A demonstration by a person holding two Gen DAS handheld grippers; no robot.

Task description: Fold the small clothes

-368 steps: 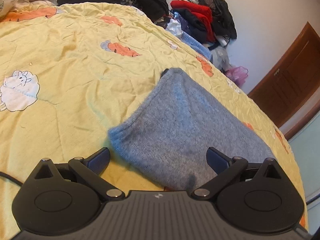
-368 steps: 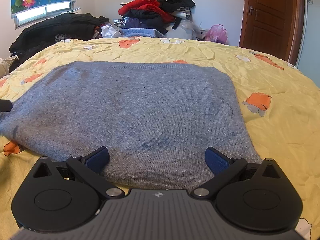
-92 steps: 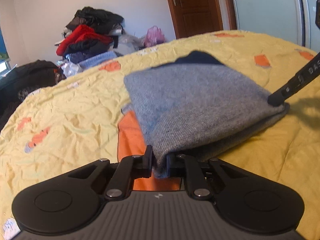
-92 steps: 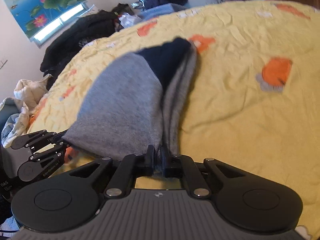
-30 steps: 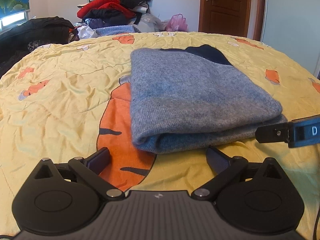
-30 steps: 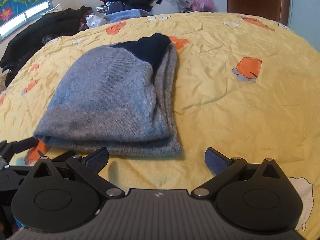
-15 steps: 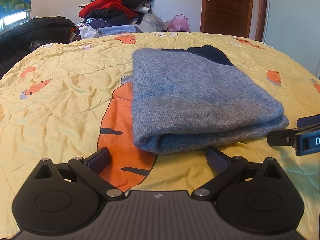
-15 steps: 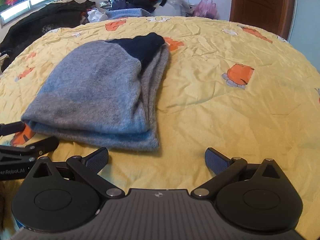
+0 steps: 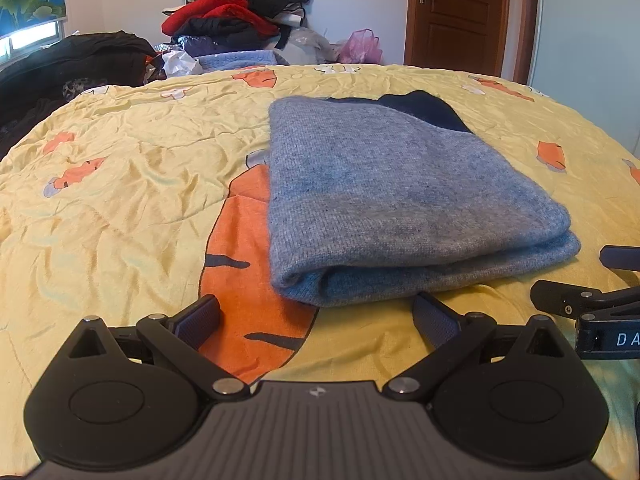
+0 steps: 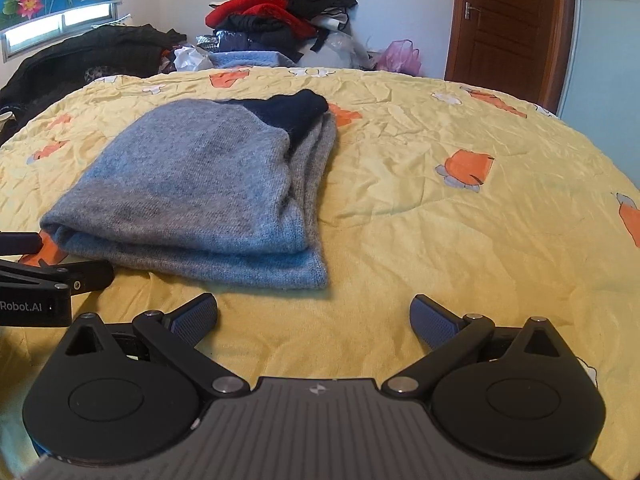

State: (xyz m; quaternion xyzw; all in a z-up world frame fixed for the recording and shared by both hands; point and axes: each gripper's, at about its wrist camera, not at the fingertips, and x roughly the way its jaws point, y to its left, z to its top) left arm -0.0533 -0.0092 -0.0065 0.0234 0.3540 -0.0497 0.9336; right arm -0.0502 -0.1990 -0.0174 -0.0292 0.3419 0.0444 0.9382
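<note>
Your left claw (image 9: 316, 316) and right claw (image 10: 314, 316) both stand wide and empty, just short of the folded grey sweater (image 9: 384, 196) lying on the yellow bed cover (image 9: 132, 184).

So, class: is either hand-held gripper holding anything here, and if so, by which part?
Nothing is held. The left hand-held gripper and right hand-held gripper are both open, short of the folded grey sweater on the bed.
</note>
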